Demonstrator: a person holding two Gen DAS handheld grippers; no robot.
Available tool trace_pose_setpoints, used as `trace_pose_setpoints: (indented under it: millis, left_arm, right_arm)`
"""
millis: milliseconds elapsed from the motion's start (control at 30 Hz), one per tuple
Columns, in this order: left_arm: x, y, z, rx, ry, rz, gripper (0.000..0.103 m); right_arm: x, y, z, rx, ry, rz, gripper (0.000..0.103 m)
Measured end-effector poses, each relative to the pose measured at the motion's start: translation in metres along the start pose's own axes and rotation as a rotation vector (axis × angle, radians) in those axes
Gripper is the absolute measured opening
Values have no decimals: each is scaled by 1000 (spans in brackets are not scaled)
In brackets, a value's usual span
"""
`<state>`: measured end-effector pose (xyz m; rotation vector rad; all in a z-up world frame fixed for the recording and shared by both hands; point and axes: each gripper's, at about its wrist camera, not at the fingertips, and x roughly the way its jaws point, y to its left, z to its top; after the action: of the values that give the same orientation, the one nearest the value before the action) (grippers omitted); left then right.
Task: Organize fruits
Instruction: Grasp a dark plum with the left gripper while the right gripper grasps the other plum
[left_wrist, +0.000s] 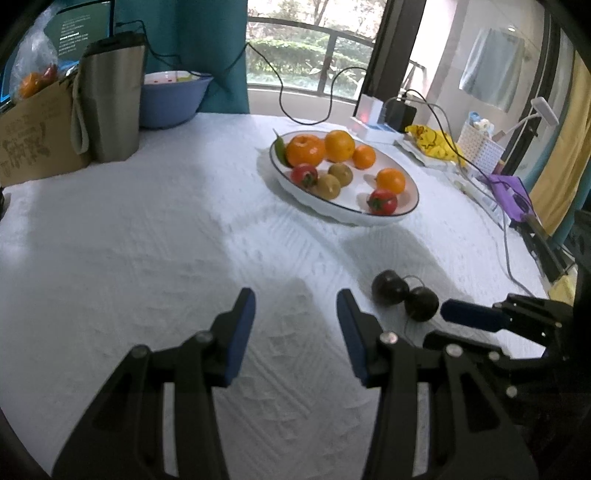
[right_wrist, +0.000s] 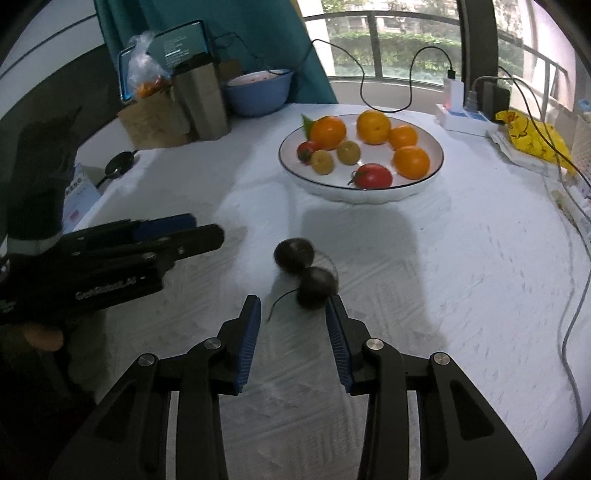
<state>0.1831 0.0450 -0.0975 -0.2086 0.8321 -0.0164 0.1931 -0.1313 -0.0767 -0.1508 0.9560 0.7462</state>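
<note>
Right gripper (right_wrist: 293, 325) jaws apart, empty, closing in on nearer dark plum (right_wrist: 317, 287). Left gripper (left_wrist: 295, 314) parted, idle. Next: straddle plum, squeeze, carry to plate (right_wrist: 437, 162).

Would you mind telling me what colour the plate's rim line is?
Dark, near black, around the white plate; it shows best in the right wrist view.

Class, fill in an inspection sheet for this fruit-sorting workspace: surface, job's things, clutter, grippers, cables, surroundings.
Surface: white textured tablecloth.
Job's things: white dark-rimmed plate with oranges, tomatoes and small yellow-green fruits; two dark round fruits on the cloth.
Clutter: steel tumbler, blue plastic bowl, cardboard box, yellow bag.
Grippers: left hand-held gripper open, empty; right hand-held gripper open, fruit just ahead.
Cables: black cable to white power strip.
Surroundings: window railing, teal curtain.
</note>
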Motion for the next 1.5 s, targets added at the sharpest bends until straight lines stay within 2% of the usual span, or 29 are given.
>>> trace_pose_setpoints:
  millis: [233, 400, 500, 667, 867, 1133, 1367, 1500]
  left_arm:
    - [0, 3, -1, -6, -4, 7, 47]
    - [1, 6, 1, -19, -8, 20, 47]
    - [2, 5, 2, -22, -7, 26, 47]
    - [2, 1, 4, -16, -9, 33, 47]
    - [5, -3, 7, -7, -3, 37, 47]
    - [5, -8, 16, 8, -8, 44, 47]
    - [5, -9, 21, 6, -14, 48, 47]
    - [9, -16, 19, 27, 2, 19, 47]
  right_arm:
    - [-2, -4, 11, -26, -24, -14, 39]
    - [4, 4, 19, -155, -9, 43, 39]
    - [9, 5, 22, -199, 0, 46, 39]
    - [15, -8, 27, -204, 21, 45, 39]
    - [9, -11, 18, -217, 29, 78, 39]
    - [6, -17, 11, -227, 39, 11, 39]
    - [1, -26, 17, -157, -2, 61, 39]
    - [5, -22, 11, -190, 17, 35, 39]
